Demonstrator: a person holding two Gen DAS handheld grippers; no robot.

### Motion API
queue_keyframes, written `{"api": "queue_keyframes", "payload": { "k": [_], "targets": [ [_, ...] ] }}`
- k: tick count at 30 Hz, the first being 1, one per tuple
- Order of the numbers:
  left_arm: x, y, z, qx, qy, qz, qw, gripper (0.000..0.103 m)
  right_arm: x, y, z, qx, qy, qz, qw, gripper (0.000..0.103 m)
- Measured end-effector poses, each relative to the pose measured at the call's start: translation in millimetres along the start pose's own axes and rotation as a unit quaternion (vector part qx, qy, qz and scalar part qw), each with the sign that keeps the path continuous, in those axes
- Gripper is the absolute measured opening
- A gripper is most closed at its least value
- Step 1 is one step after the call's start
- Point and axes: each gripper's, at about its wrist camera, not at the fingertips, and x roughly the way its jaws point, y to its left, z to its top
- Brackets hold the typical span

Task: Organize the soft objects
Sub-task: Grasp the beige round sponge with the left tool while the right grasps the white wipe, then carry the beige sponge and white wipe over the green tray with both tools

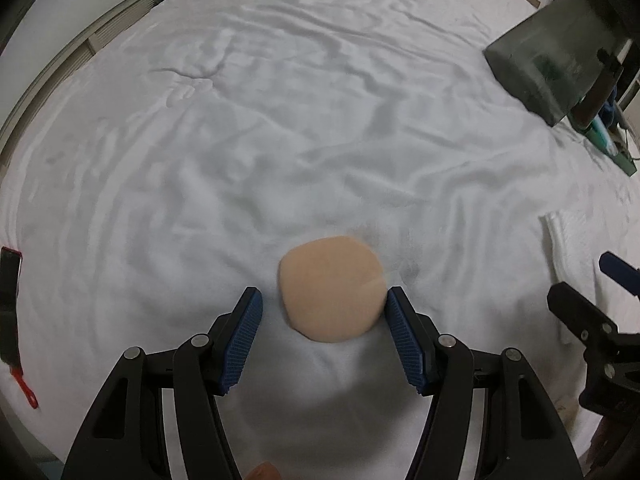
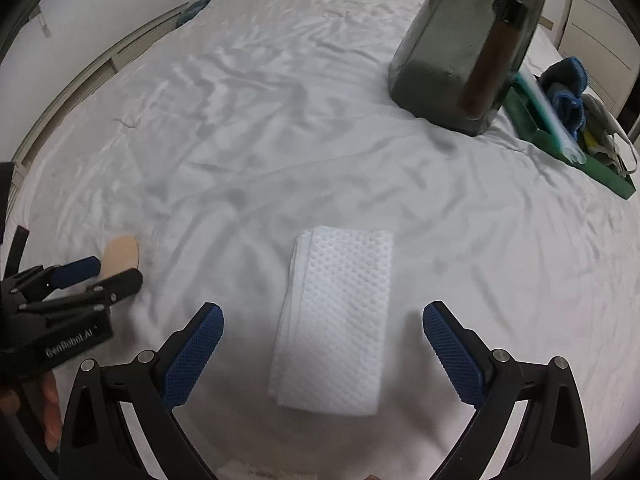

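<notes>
Counted on the white bed sheet (image 2: 280,152)

One round beige pad (image 1: 332,288). One folded white dimpled cloth (image 2: 336,320). One dark translucent container (image 2: 464,48), standing, with one brown strip down its side. One green tray (image 2: 608,182) of mixed items, too jumbled to count fully: at least one blue cloth (image 2: 566,88) and one pale tube. One black item with a red handle (image 1: 16,320) at the sheet's left edge. One blue fabric bundle (image 2: 194,10) at the far edge. Two grippers: left gripper (image 1: 325,310), right gripper (image 2: 323,322), two blue-padded fingers each.

Beige sponge (image 1: 331,288), white dimpled cloth (image 2: 336,320), white sheet (image 2: 280,140), blue-padded black claw (image 2: 322,356).
</notes>
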Motion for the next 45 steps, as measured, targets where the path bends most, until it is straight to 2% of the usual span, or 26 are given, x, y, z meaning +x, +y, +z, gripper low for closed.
{"api": "queue_keyframes", "payload": {
  "k": [3,5,6,8,9,11,18,19,21,23,30,34,45],
  "targets": [
    [3.6,-2.0,0.7,-0.001,0.000,0.002,1.0000,0.058,13.1,1.7,2.1,0.001,0.012,0.002,1.000,0.088],
    [4.1,-3.0,1.6,-0.002,-0.002,0.004,1.0000,0.058,21.5,1.7,3.7,0.002,0.020,0.000,1.000,0.074],
    [4.3,-3.6,1.3,-0.003,-0.003,0.005,1.0000,0.058,22.5,1.6,4.1,0.003,0.021,0.000,1.000,0.071],
    [5.7,-2.8,0.9,-0.002,-0.003,0.004,1.0000,0.057,25.6,0.5,5.2,0.004,0.023,-0.004,1.000,0.059],
    [6.1,-2.3,1.7,0.000,-0.004,0.004,1.0000,0.057,25.1,-0.1,5.2,0.004,0.024,-0.006,1.000,0.056],
    [6.6,-3.2,1.5,0.004,-0.007,0.004,1.0000,0.052,27.3,-1.2,5.2,0.002,0.026,-0.007,1.000,0.044],
    [5.9,-8.6,0.9,0.019,-0.019,0.020,0.9994,0.044,22.5,-5.3,1.7,-0.002,0.019,0.000,1.000,0.020],
    [6.0,-8.8,1.4,0.019,-0.019,0.022,0.9994,0.037,21.5,-7.2,1.3,0.001,0.016,0.006,1.000,0.017],
    [6.3,-8.6,2.1,0.019,-0.019,0.026,0.9993,0.027,19.5,-12.1,0.7,0.010,0.012,0.016,1.000,0.015],
    [6.3,-8.6,3.4,0.017,-0.019,0.032,0.9992,0.009,17.5,-16.5,-0.6,0.017,0.009,0.026,0.999,0.014],
    [-0.7,-2.1,3.4,-0.004,-0.018,0.024,0.9995,0.006,9.3,-21.4,-3.2,0.016,0.004,0.038,0.999,0.013],
    [-15.8,5.0,7.5,-0.028,-0.022,0.012,0.9993,0.006,0.3,-23.6,-4.1,0.015,-0.002,0.047,0.999,0.012],
    [-51.6,-1.6,10.0,-0.045,-0.042,0.001,0.9981,0.006,-33.8,-41.5,-9.7,0.010,-0.022,0.084,0.996,0.012]
  ]
}}
